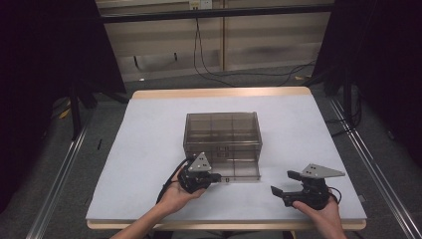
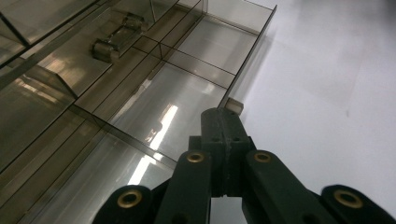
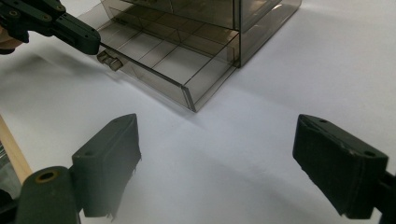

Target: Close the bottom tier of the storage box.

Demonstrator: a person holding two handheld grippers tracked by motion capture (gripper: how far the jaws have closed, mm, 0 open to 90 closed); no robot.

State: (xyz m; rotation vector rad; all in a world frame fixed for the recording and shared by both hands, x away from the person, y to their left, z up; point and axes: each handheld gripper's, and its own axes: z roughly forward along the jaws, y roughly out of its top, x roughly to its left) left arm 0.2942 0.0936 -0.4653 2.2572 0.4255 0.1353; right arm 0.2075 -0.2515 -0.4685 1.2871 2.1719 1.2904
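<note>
Two tongs: left (image 1: pixel 217 177) pinching drawer handle (image 3: pixel 109 60), right (image 3: pixel 217 163) agape.

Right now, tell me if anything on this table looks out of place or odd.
Only one thing stands out: the bottom drawer of the smoky clear drawer cabinet is pulled partly out. The left gripper is shut at its handle. The right gripper is open over the bare white table.

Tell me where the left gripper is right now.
In the high view the left gripper sits near the table's front edge, left of centre, its jaws at the smoky drawer box's pulled-out bottom drawer.
</note>
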